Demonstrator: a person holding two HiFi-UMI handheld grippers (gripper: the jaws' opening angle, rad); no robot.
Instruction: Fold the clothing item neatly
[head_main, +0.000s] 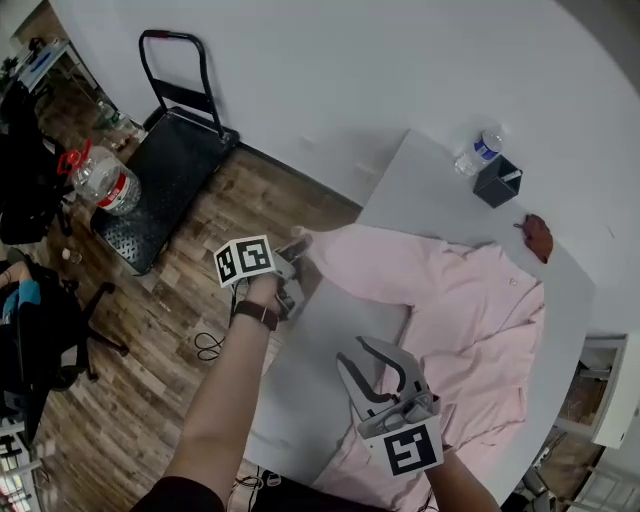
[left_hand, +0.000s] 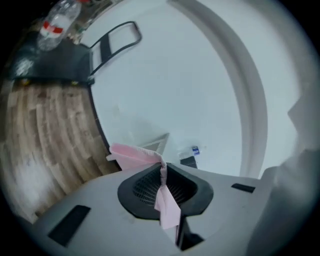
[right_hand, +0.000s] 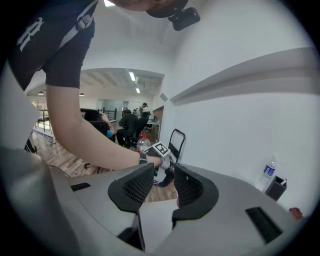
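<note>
Far left of the head view: dark chair (head_main: 45, 330), cut off by the frame edge and mostly in shadow. Next a big water jug (head_main: 105, 180) on its side and a flat black cart (head_main: 165, 165) on the wood floor (head_main: 150, 300), its handle against the wall.

Left gripper (head_main: 297, 250) is off the table's left edge, its jaws pressed together on the sleeve (head_main: 370, 265) end. The left gripper view shows a strip of pink cloth pinched between the dark pads (left_hand: 145, 187) and hanging out toward the camera. In the head view the grip point is small and partly hidden by the marker cube. There is a dark wristband (head_main: 258, 313) on that arm.

White table (head_main: 320, 370), near corner cut off at the bottom. Right gripper (head_main: 352, 352) is over it near the shirt's lower edge. The right gripper view shows its jaws apart (right_hand: 164, 172) with nothing between them, only table below.

Pink shirt (head_main: 470, 320) lies spread flat on the table's right half. The held sleeve stretches left, and the hem is hidden behind the right gripper.

Beyond the shirt: a small water bottle (head_main: 482, 150), a black box (head_main: 497, 182) and a reddish-brown thing (head_main: 539, 237), too small to identify.
</note>
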